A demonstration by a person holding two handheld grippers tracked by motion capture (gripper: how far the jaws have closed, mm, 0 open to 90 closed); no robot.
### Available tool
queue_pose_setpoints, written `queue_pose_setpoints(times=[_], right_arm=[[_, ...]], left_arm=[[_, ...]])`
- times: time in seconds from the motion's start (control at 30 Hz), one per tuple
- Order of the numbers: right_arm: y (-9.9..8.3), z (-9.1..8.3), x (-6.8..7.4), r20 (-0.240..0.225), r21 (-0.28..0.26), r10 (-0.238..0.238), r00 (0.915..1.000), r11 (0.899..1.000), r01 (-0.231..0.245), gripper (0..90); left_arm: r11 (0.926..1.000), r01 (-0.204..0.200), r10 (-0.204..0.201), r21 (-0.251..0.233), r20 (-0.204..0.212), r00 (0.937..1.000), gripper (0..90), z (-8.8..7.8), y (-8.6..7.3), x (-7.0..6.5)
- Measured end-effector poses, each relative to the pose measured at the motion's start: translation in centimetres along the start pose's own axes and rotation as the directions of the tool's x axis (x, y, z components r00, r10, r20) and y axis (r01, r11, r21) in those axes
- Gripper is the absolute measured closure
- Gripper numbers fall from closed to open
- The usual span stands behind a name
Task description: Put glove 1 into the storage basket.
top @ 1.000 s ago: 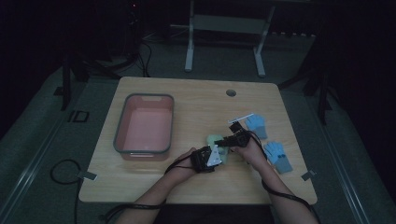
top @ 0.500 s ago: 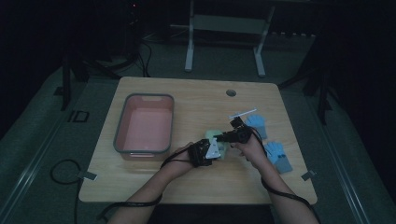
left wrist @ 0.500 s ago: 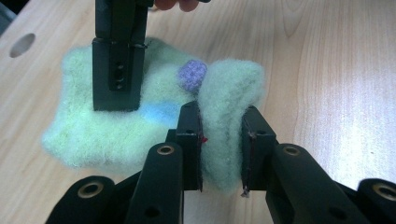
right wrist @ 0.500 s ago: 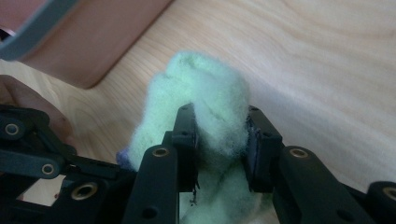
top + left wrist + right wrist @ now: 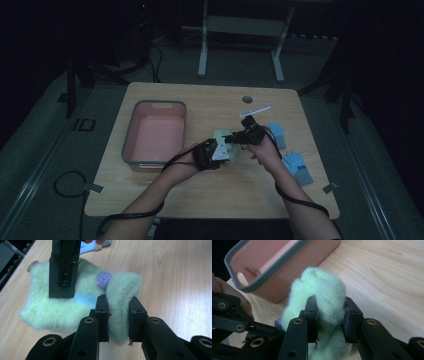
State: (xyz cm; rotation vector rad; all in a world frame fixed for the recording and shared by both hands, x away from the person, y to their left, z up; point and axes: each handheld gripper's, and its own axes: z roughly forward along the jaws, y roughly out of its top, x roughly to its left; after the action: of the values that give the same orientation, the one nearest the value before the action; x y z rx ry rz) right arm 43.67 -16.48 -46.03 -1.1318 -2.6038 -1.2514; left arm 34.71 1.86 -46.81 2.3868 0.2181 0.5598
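The wooden table (image 5: 165,190) bears a pink bin (image 5: 155,134) with a grey rim; what its shadowed floor carries is hard to make out from the high view. Just right of the bin, a pale green fuzzy sock (image 5: 75,300) hangs between both tools: the left gripper (image 5: 119,318) is clamped on one bunched end, its jaws having just been closing, and the right gripper (image 5: 329,317) pinches the other end. Blue socks (image 5: 295,167) lie dim near the table's right edge.
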Motion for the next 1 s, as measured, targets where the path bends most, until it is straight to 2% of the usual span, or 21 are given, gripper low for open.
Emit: queue_pose_setpoints(times=[0.33,0.57,0.77,0.87,1.0], right_arm=[[2.9,0.9,2.2,-0.023,0.004,-0.04,0.999,0.999,0.04,69.9],[5.2,2.3,4.1,-0.044,0.012,-0.079,0.9959,0.997,0.08,69.9],[6.8,3.7,5.5,-0.066,0.017,-0.102,0.9925,0.994,0.104,69.9],[7.6,4.4,6.3,-0.076,0.025,-0.121,0.9898,0.992,0.123,69.9],[8.7,5.2,7.3,-0.085,0.024,-0.134,0.9873,0.99,0.136,70.0]], left_arm=[[0.9997,0.007,-0.007,0.025,-0.02,0.9998,74.7,-2.7,-0.8,1.4],[0.9988,0.03,-0.028,0.04,-0.045,0.9986,74.8,-4.4,-2.0,2.2],[0.9972,0.049,-0.045,0.057,-0.069,0.9966,74.8,-6.3,-3.6,3.0],[0.9966,0.058,-0.054,0.059,-0.073,0.9959,74.8,-6.7,-4.2,3.3],[0.9952,0.076,-0.071,0.062,-0.082,0.9941,74.8,-8.0,-5.5,4.2]])
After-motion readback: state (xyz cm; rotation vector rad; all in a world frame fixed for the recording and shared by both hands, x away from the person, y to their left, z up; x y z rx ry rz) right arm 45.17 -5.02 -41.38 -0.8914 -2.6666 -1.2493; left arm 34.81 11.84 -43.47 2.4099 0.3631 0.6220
